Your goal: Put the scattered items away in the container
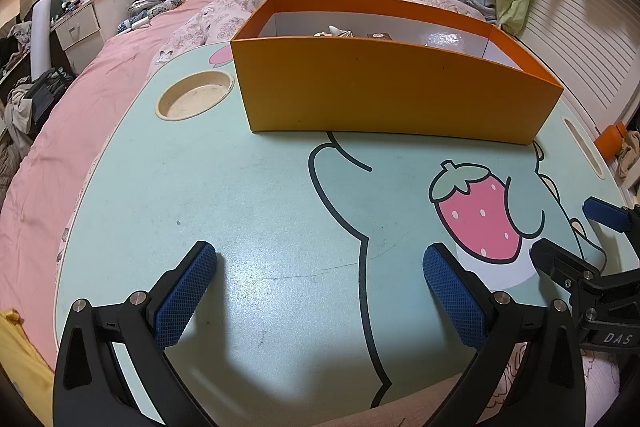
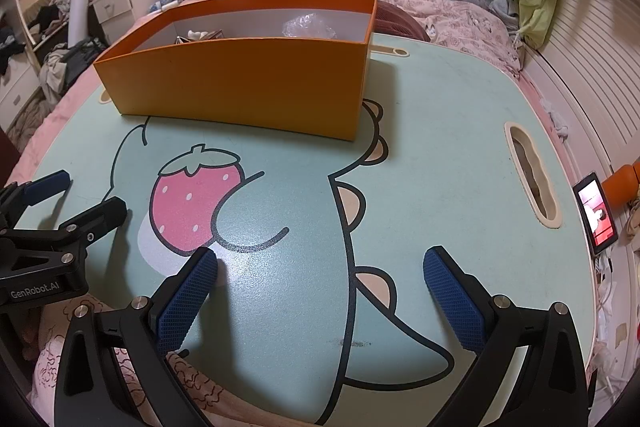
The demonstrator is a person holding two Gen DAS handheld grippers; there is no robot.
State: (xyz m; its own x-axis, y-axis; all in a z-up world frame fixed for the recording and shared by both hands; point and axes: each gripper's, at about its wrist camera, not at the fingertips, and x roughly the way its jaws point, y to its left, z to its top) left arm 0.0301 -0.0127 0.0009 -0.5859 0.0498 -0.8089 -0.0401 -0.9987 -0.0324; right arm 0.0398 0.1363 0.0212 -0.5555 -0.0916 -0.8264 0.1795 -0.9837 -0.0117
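An orange box (image 1: pixel 392 87) with a white inside stands at the far side of the mint lap table (image 1: pixel 256 211). Small items peek over its rim: pale folded pieces (image 1: pixel 334 33) and clear crinkled plastic (image 2: pixel 308 25). The same orange box (image 2: pixel 240 83) shows in the right wrist view. My left gripper (image 1: pixel 320 259) hovers open over the near table with nothing between its blue pads. Open and holding nothing as well, my right gripper (image 2: pixel 320 263) sits beside it. Each gripper appears at the edge of the other's view.
The table rests on a bed with a pink sheet (image 1: pixel 80 99) and a flowered quilt (image 2: pixel 452 15). It has a round cup recess (image 1: pixel 196 95) and a handle slot (image 2: pixel 530 175). A lit phone (image 2: pixel 596 213) lies at the right. Clothes are piled behind.
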